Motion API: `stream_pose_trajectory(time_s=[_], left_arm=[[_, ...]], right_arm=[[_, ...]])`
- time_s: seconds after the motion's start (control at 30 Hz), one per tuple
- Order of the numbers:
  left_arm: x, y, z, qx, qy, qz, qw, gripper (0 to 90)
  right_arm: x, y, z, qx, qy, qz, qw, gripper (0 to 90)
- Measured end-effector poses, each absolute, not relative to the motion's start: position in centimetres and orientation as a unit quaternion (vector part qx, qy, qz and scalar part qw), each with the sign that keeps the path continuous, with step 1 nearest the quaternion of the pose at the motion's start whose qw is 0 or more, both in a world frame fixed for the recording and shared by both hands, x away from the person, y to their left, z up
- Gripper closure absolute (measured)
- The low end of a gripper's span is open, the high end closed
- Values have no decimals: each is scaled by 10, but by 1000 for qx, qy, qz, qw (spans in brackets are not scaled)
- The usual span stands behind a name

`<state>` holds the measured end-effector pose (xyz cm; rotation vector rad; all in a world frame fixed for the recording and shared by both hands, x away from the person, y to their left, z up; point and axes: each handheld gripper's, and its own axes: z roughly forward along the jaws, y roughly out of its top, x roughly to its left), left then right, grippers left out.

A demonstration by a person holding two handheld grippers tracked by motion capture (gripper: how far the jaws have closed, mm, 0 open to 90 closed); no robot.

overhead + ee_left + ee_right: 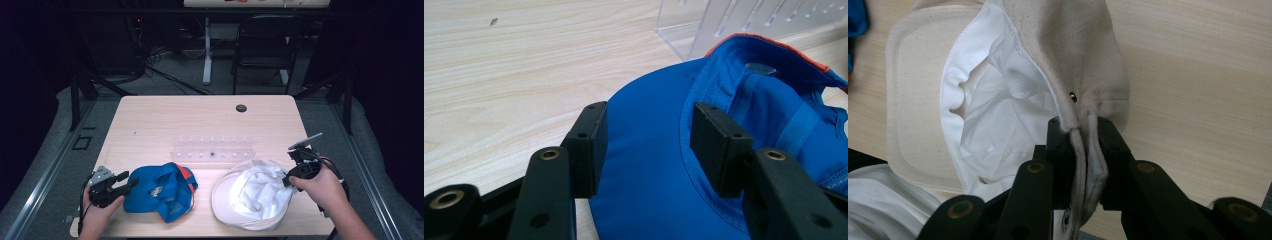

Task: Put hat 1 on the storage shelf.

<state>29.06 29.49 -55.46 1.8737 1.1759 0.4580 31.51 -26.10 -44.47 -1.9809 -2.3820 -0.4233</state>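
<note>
From above, on the pale wood counter, a clear plastic rack stands near the middle, and both caps lie on the person's side of it. Left of the rack lies a blue cap with an orange edge, upside down, and right of the rack a cream cap with a white lining. No lettering or logo can be read on either. The left hand-held gripper sits at the blue cap's left edge; the right hand-held gripper is at the cream cap's right edge.

Along the left hand-held gripper, its jaws stand apart over the blue cap's brim and sweatband, released, with the pads not pressing on the cloth. The rack stands just behind the cap.

Along the right hand-held gripper, the jaws are clenched on a fold of the cream cap's rim. A small metal eyelet shows just above the pads, and the brim lies flat on the counter.
</note>
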Motion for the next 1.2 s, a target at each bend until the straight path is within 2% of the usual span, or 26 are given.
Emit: stream_pose_trajectory(time_s=[0.53,1.0,1.2], left_arm=[[291,294,-556,749,470,186,428,505],[290,294,-555,750,473,183,424,505],[290,293,-555,751,468,177,430,536]], right_arm=[[317,-266,-439,-647,-739,-169,80,803],[318,-269,-418,-650,-715,-214,143,807],[318,-271,-411,-653,-686,-252,197,808]])
